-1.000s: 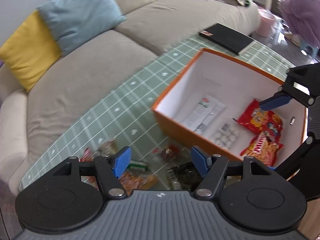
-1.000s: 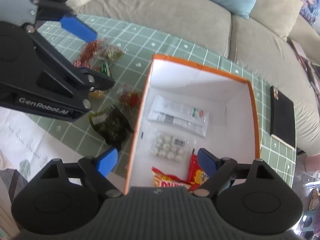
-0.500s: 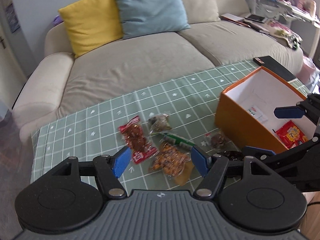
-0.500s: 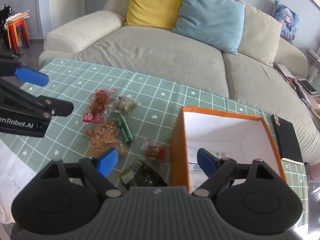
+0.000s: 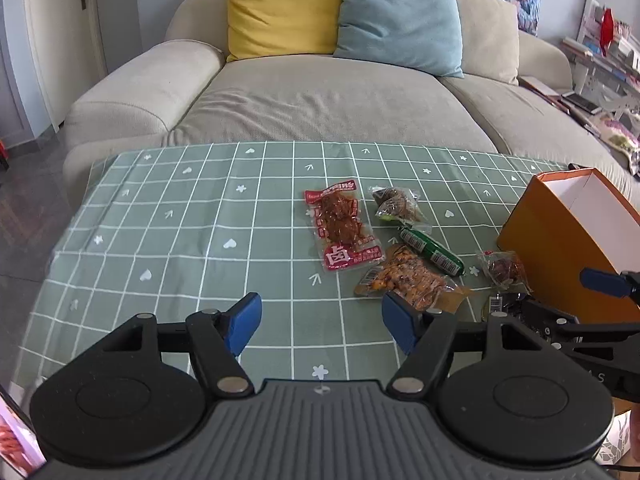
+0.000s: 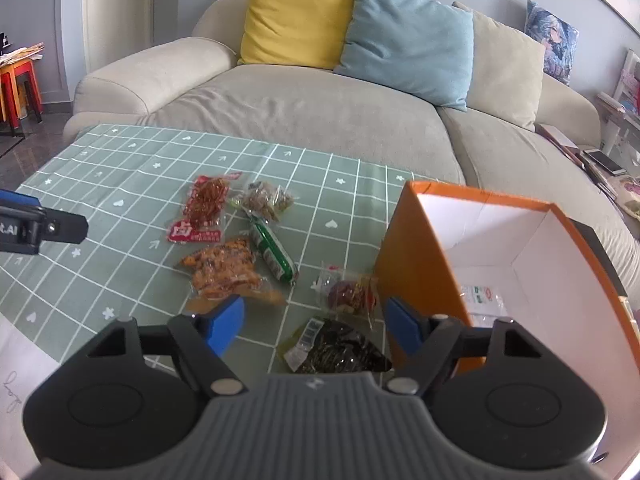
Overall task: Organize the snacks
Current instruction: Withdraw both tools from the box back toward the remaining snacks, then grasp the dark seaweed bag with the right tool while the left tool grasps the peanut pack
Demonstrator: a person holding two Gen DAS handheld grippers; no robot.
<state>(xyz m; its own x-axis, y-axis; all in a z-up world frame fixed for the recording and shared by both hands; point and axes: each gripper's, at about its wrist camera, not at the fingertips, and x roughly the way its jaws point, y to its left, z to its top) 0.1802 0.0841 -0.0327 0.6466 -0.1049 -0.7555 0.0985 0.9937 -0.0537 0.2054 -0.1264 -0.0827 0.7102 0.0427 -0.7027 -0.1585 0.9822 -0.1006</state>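
While swung away from the orange box [image 6: 416, 264] at frame right: left hand-held gripper [image 5: 320, 322] wide, empty; right hand-held gripper [image 6: 314, 326] closing above dark snack packet [image 6: 336, 350], lower centre on bench [image 6: 120, 184]. Next pick probably.

I count six snack packets on my green checked tablecloth [image 6: 120, 184]: one red packet [image 6: 202, 210], one clear packet of brownish pieces [image 6: 267, 199], one green stick [image 6: 274, 254], one orange packet [image 6: 224, 270], one small clear packet with red contents [image 6: 350, 292] and one dark packet [image 6: 336, 350]. One orange box [image 6: 416, 256] stands beside them; inside I can make out one white packet [image 6: 482, 296]. The sofa [image 6: 304, 104] carries three cushions: one yellow [image 6: 296, 20], one blue [image 6: 408, 36], one beige [image 6: 506, 68].
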